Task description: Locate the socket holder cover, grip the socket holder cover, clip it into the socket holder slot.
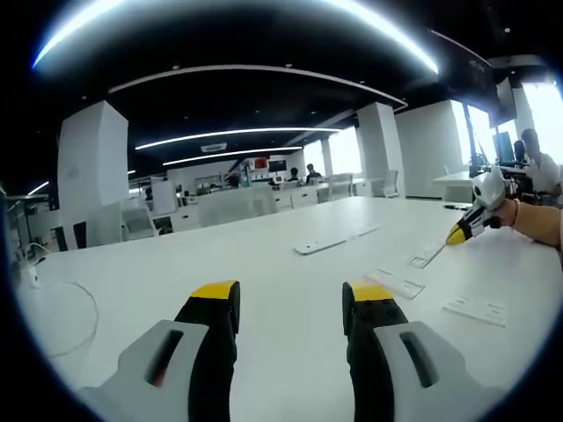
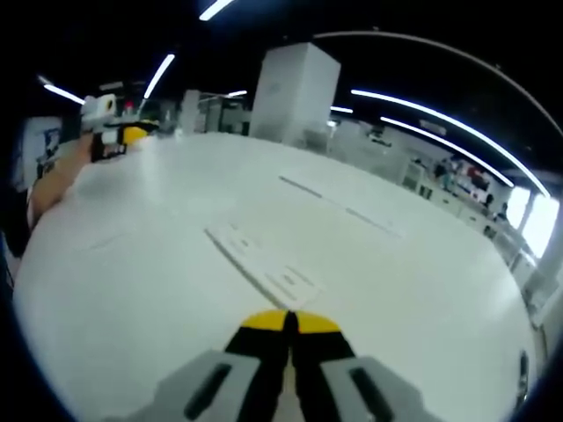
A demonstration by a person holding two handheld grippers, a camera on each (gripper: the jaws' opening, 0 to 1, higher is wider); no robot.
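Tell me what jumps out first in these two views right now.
The big white table dominates both views, with flat white socket holder pieces lying just ahead of the right gripper, whose yellow-tipped jaws are closed together. The left gripper hangs open over bare tabletop, with more white strips farther out.

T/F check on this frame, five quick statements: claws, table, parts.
1. The left claw is open with nothing between its jaws. True.
2. The right claw is wide open. False: its yellow tips are closed together.
3. Flat white parts lie on the white table, among them a long strip. True.
4. The right claw is clamped on the long strip. False: in the right gripper view the strip lies on the table ahead of the tips, not between them.
5. A thin cable lies on the table at the left of the left gripper view. True.
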